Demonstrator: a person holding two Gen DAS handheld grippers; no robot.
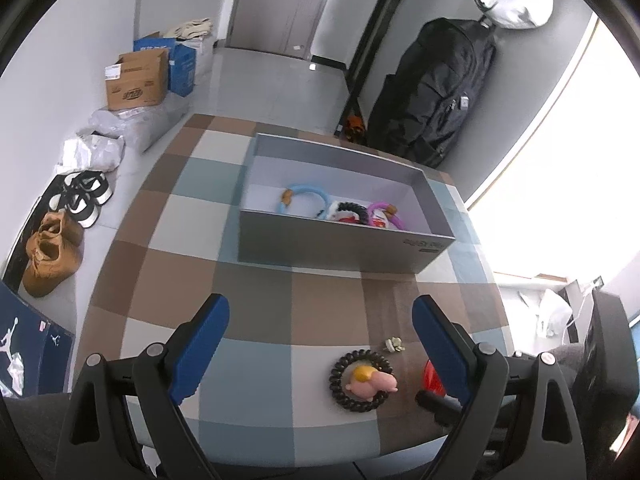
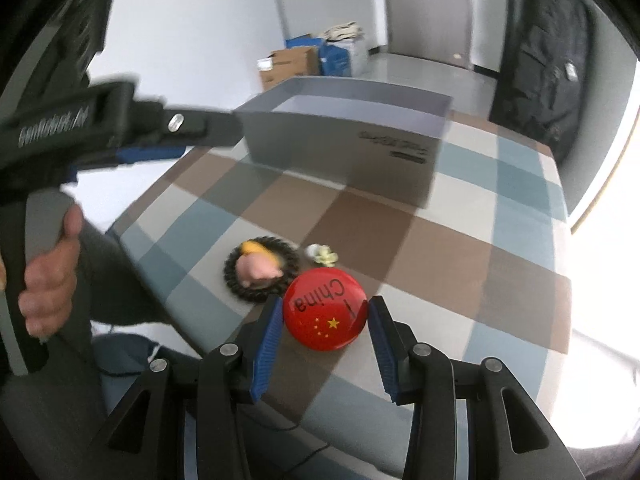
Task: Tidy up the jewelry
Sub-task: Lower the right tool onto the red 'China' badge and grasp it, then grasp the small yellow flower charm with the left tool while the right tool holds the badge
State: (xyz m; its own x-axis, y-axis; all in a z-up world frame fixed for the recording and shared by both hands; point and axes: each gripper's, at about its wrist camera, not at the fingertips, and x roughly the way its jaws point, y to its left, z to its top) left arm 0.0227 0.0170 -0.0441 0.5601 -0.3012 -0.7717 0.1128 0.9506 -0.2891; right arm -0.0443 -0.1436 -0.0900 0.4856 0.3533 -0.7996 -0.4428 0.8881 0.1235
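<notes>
A round red badge [image 2: 324,312] with yellow stars and "China" printed on it sits between the blue pads of my right gripper [image 2: 326,305], which is shut on its two edges just above the checked tablecloth [image 2: 440,248]. Beside it lie a black bead bracelet [image 2: 232,272] around a pink charm [image 2: 256,266], and a small pale flower piece [image 2: 322,255]. My left gripper [image 1: 320,304] hangs open over the cloth, left of the bracelet [image 1: 360,400]. Part of the badge [image 1: 432,378] shows behind its right finger. The grey box [image 1: 348,248] holds a blue ring [image 1: 308,196], a black beaded piece [image 1: 352,210] and a purple ring [image 1: 380,212].
A person's hand [image 2: 48,280] holds the left gripper's handle at the left edge. Off the table's left side the floor carries shoes [image 1: 52,252] and cardboard boxes [image 1: 136,80]. A black bag [image 1: 432,88] hangs by the wall behind the box.
</notes>
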